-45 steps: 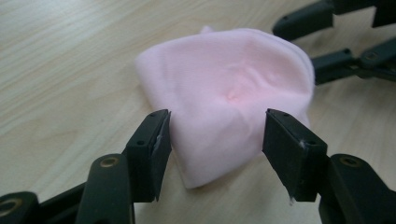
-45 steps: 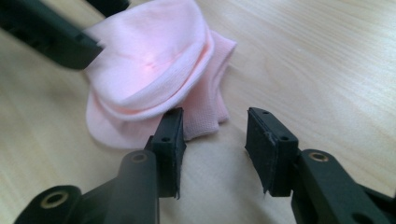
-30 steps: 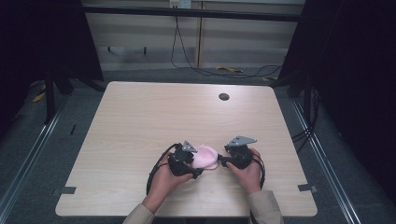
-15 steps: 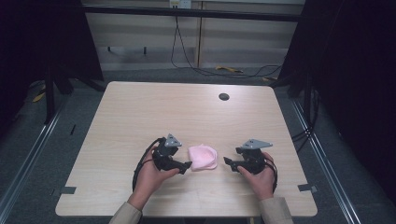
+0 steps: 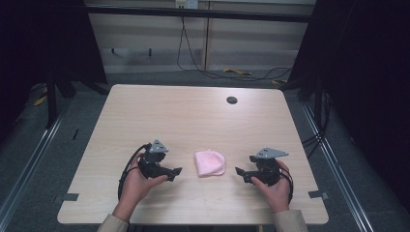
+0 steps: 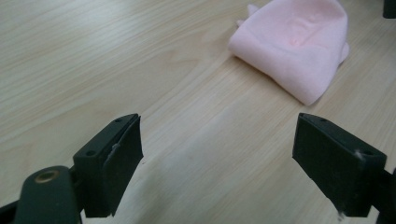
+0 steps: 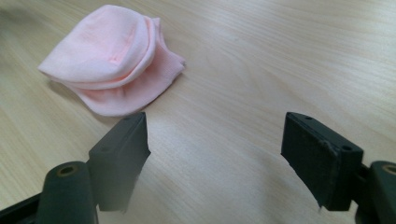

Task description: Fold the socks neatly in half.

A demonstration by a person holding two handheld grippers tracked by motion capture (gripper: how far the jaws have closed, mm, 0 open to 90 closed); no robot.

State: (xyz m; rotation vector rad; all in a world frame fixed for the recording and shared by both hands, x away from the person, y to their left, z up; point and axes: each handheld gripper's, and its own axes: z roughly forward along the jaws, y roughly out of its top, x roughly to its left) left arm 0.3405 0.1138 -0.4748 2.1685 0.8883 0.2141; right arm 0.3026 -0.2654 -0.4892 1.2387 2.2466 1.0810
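Pink cloth point(image 5: 210, 163) lies folded on the table point(image 5: 193, 116), near edge, between your grippers. Left gripper point(image 5: 175, 171) and right gripper point(image 5: 240, 171) have both just been opening; nothing between their jaws. Judged soft, light, floppy: pinch a folded edge, not the middle.

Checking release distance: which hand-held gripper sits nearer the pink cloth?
Left. The left hand-held gripper is just off the pink cloth; the right hand-held gripper is slightly farther.

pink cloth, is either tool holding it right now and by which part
Nothing is held. The pink cloth lies folded on the table, between the left tool and right tool, both open and apart from it.
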